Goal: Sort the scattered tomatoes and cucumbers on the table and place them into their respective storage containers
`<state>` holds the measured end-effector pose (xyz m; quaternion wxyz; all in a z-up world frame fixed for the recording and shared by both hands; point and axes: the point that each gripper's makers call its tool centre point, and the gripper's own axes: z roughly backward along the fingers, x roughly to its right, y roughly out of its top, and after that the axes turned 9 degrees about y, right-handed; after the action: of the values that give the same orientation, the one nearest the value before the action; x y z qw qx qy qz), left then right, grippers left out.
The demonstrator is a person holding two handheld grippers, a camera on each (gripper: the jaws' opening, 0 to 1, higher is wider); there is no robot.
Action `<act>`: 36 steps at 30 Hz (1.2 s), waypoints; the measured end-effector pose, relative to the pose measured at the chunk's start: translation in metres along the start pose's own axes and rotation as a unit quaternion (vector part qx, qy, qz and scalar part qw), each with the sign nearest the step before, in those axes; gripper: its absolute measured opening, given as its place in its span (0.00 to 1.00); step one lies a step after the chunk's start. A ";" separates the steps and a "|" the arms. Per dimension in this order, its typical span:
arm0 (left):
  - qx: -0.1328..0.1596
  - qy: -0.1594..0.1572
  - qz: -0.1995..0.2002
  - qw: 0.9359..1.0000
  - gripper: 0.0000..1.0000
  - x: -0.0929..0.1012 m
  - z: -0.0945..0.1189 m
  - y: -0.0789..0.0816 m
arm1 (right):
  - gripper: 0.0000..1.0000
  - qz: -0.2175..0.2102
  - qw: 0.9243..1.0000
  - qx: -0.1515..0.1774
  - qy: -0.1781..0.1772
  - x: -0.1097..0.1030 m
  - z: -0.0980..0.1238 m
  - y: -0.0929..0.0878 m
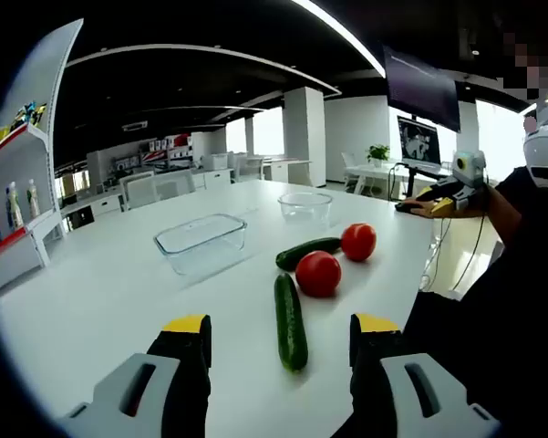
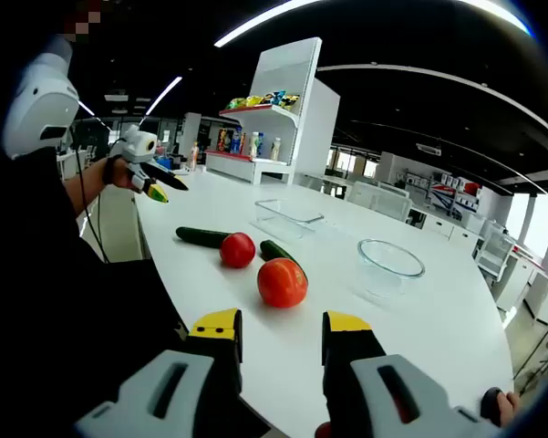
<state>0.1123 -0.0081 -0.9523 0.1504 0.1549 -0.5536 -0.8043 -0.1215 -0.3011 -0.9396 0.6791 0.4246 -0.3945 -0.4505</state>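
1. In the left gripper view, the left gripper point(image 1: 280, 342) is seen with its jaws spread wide and nothing held between them; it hangs above the tabletop point(image 1: 100, 292) near its close edge.
2. The near cucumber point(image 1: 290, 320) lies just beyond the jaw tips, roughly on the midline between them, its length running away from the gripper. It is judged stiff, smooth-skinned and fairly light; a hold across its middle, with the jaws turned across its length, is judged best against slipping or tipping.
3. Just past it a tomato point(image 1: 318, 273) rests, close to the cucumber's far end. It is judged round, soft-skinned and liable to roll, so a light squeeze across its widest part is advised.
4. Behind this, a second cucumber point(image 1: 307, 252) lies crosswise, and a second tomato point(image 1: 358, 241) sits beside its right end.
5. Farther toward the middle of the tabletop, a rectangular glass container point(image 1: 202, 240) stands to the left and a round glass bowl point(image 1: 305, 205) beyond it. Which vegetable belongs in which cannot be told.
6. In the right gripper view, the right gripper point(image 2: 280, 339) is likewise seen wide open and empty near the table edge, with one tomato point(image 2: 282, 282) just ahead of the jaws.
7. No vegetable is yet seen inside either container.
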 end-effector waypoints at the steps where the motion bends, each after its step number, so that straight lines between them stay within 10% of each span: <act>1: -0.001 0.000 -0.001 1.000 0.61 0.000 -0.001 0.000 | 0.34 0.000 1.000 0.000 0.000 0.000 0.000 0.000; 36: -0.042 -0.039 -0.015 0.998 0.57 0.017 -0.054 0.003 | 0.33 -0.016 1.000 -0.003 -0.003 -0.002 0.004 -0.016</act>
<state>0.1192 -0.0616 -0.9689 0.1230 0.1258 -0.5224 -0.8344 -0.1306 -0.3042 -0.9534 0.6721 0.4275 -0.3876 -0.4639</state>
